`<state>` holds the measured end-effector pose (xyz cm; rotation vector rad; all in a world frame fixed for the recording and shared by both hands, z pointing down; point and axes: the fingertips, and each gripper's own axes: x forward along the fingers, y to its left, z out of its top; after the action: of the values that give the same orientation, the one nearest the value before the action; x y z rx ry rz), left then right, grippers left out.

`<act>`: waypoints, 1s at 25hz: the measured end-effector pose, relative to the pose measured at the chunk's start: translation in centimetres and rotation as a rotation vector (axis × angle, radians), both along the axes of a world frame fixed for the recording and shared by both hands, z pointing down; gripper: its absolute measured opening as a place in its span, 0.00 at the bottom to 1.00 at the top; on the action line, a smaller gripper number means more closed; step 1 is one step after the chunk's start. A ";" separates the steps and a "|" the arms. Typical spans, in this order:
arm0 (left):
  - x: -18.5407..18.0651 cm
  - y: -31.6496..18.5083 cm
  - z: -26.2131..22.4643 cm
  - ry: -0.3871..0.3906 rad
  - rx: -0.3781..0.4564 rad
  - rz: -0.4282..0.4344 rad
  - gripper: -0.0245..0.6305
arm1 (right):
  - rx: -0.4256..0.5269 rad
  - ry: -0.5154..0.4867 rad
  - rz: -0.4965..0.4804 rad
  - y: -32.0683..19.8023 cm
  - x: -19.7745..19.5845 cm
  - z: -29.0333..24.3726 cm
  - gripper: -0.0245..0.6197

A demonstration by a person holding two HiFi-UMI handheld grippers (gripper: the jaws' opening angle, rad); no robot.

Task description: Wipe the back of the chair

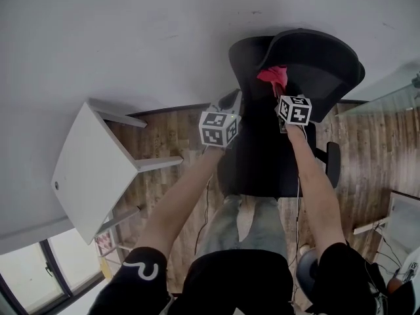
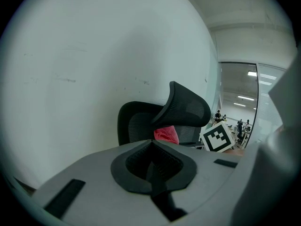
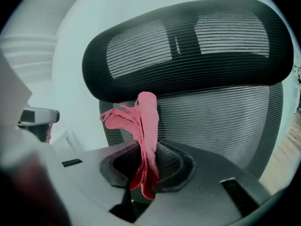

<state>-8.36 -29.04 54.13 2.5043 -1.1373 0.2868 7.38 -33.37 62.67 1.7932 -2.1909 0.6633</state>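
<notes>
A black mesh office chair [image 1: 295, 71] stands in front of me against the white wall, its backrest [image 3: 216, 121] and headrest [image 3: 188, 46] filling the right gripper view. My right gripper [image 1: 281, 100] is shut on a pink cloth [image 3: 141, 126], which sticks up from the jaws just below the headrest, close to the mesh. The same pink cloth [image 1: 274, 77] shows red in the head view. My left gripper [image 1: 231, 104] is to the left of the chair back, its jaws closed with nothing between them. The chair [image 2: 164, 121] and cloth [image 2: 166, 134] lie beyond it.
A white table [image 1: 92, 169] stands to the left, close to the wall. The floor is wood [image 1: 380, 149]. A glass partition [image 2: 244, 107] lies to the right of the chair. Cables and other items [image 1: 394, 241] sit at the lower right.
</notes>
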 end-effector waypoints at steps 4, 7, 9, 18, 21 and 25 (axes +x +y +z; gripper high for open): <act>2.9 0.5 -0.5 0.008 0.007 0.023 0.07 | -0.006 0.006 0.025 0.6 3.4 -0.3 0.17; 4.8 0.7 -0.6 0.013 0.007 0.029 0.07 | -0.006 0.006 0.041 0.9 5.7 -0.6 0.17; 5.9 0.9 -0.8 0.017 0.008 0.032 0.07 | -0.005 0.007 0.050 1.1 7.1 -0.9 0.17; 11.2 2.0 -1.5 0.020 0.024 0.060 0.07 | -0.007 0.007 0.073 2.6 12.7 -1.3 0.17; 13.0 2.2 -1.9 0.018 0.032 0.074 0.07 | -0.010 0.008 0.085 3.3 14.6 -1.4 0.17; 15.3 2.8 -2.4 0.012 0.038 0.086 0.07 | -0.011 0.011 0.097 4.0 17.3 -1.6 0.17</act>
<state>6.94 -26.25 51.77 2.5888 -1.0414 0.2748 24.67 -29.37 61.05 1.9034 -2.1008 0.6827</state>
